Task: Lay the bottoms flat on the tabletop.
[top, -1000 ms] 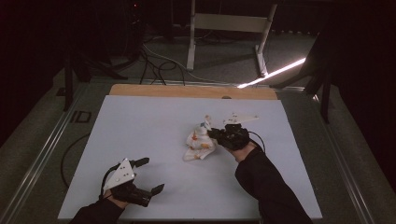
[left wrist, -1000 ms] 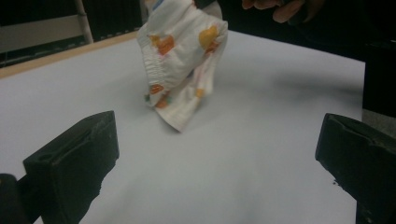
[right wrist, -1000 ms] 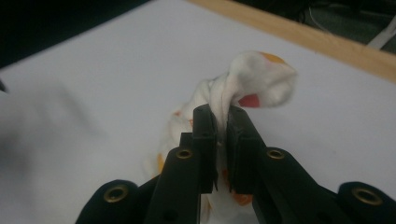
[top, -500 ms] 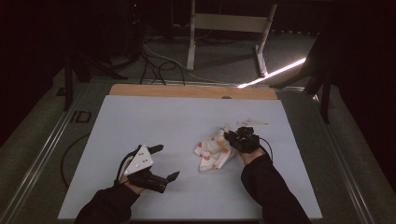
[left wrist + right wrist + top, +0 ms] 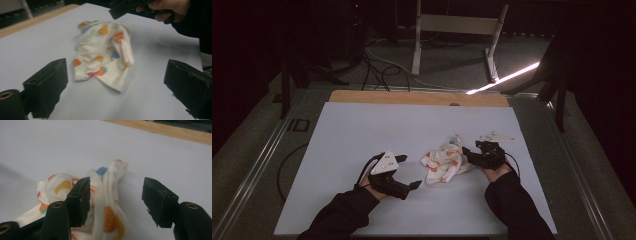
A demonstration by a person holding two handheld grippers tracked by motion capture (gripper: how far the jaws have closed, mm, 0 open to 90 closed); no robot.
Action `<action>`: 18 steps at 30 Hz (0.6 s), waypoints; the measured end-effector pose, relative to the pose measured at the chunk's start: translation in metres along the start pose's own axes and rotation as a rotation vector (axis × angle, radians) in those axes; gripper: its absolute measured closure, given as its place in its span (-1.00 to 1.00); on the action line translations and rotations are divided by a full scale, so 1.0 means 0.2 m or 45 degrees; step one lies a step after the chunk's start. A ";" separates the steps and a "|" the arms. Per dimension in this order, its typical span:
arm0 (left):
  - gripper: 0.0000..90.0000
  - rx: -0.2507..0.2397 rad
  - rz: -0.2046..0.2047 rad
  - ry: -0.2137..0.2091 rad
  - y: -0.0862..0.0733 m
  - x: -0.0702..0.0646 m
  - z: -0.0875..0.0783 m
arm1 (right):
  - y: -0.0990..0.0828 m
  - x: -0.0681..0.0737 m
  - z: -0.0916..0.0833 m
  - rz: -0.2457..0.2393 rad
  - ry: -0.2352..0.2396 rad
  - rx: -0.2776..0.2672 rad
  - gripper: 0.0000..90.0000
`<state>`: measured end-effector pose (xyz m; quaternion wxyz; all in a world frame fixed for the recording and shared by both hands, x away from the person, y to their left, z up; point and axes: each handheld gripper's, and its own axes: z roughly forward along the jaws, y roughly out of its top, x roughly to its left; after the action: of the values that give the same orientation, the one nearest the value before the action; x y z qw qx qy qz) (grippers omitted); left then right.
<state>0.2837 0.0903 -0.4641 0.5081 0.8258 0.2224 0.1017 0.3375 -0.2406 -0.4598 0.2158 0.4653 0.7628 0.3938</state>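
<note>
A crumpled patterned cloth (image 5: 443,165) is lying mid-surface (image 5: 362,130) between the grippers — the right gripper (image 5: 468,154), jaws just opening around its edge, is nearer, while the open left gripper (image 5: 411,171) is pointing toward it.

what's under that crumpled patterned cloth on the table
The cloth lies bunched on the pale table top, which shows all around it. Whatever might sit beneath its folds is covered and cannot be seen.

Black sleeves (image 5: 342,215), black blocky fingers (image 5: 46,85), trailing cables (image 5: 367,167)
</note>
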 end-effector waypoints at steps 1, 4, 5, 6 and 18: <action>-0.79 0.018 0.007 -0.021 0.01 -0.01 0.04 | -0.01 -0.01 0.00 0.004 0.003 0.002 -0.12; -0.59 0.062 0.030 -0.065 0.01 -0.03 0.12 | -0.03 -0.04 0.01 0.027 0.009 0.016 -0.08; -0.50 0.078 0.043 -0.085 0.02 -0.03 0.15 | -0.03 -0.05 0.01 0.026 0.018 0.022 -0.07; -0.41 0.089 0.054 -0.097 0.02 -0.04 0.18 | -0.03 -0.05 0.02 0.037 0.029 0.026 -0.06; 0.18 0.366 0.183 -0.185 -0.02 -0.03 0.47 | -0.06 -0.04 0.12 0.060 0.072 0.124 0.29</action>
<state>0.3144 0.0136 -0.5107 0.3909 0.9089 0.1378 0.0449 0.3524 -0.2417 -0.4843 0.1620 0.4816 0.7757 0.3744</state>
